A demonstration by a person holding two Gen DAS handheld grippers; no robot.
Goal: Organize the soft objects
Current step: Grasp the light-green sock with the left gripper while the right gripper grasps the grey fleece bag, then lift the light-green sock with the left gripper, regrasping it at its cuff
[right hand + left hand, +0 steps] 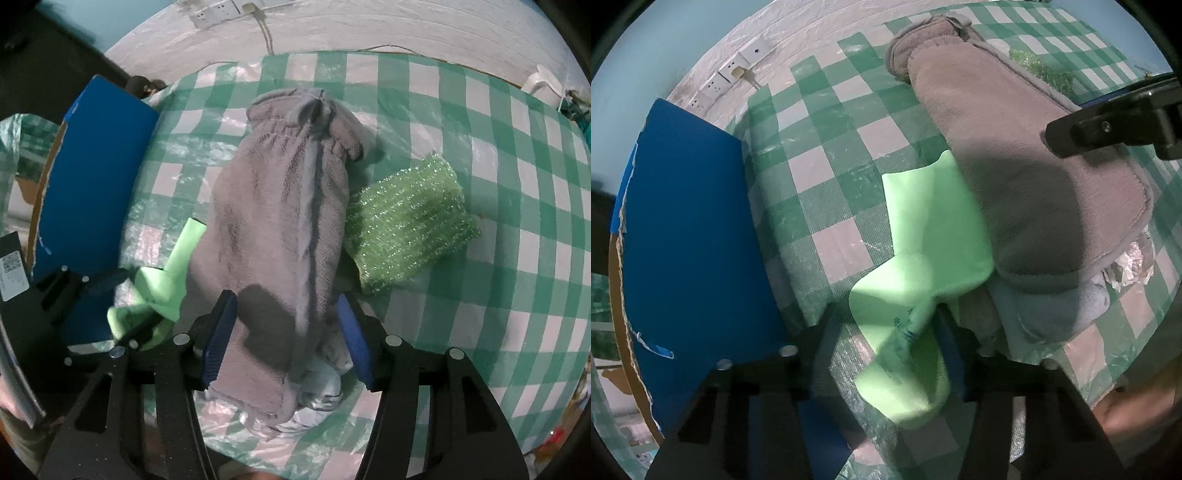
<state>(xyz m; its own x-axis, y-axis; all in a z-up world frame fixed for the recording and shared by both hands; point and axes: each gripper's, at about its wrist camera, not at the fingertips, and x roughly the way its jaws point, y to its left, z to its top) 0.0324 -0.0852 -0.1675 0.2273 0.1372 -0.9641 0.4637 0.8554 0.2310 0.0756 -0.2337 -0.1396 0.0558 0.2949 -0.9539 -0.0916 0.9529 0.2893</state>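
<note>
A light green cloth (934,236) lies on the checked tablecloth, partly under a long grey fleece item (1015,147). My left gripper (886,325) is open around the green cloth's near end, which passes between its fingers. In the right wrist view the grey fleece item (280,206) lies lengthwise, and my right gripper (286,325) is open with its blue pads on either side of the item's near end. The green cloth (166,273) and the left gripper (122,314) show at the left. A pale blue-white soft item (317,387) lies under the grey one.
A blue box (687,240) stands at the table's left edge, also in the right wrist view (96,177). A sparkly green scrubber (410,218) lies right of the grey item. Crumpled plastic (1126,262) lies by the pile. Wall sockets (735,70) are behind the table.
</note>
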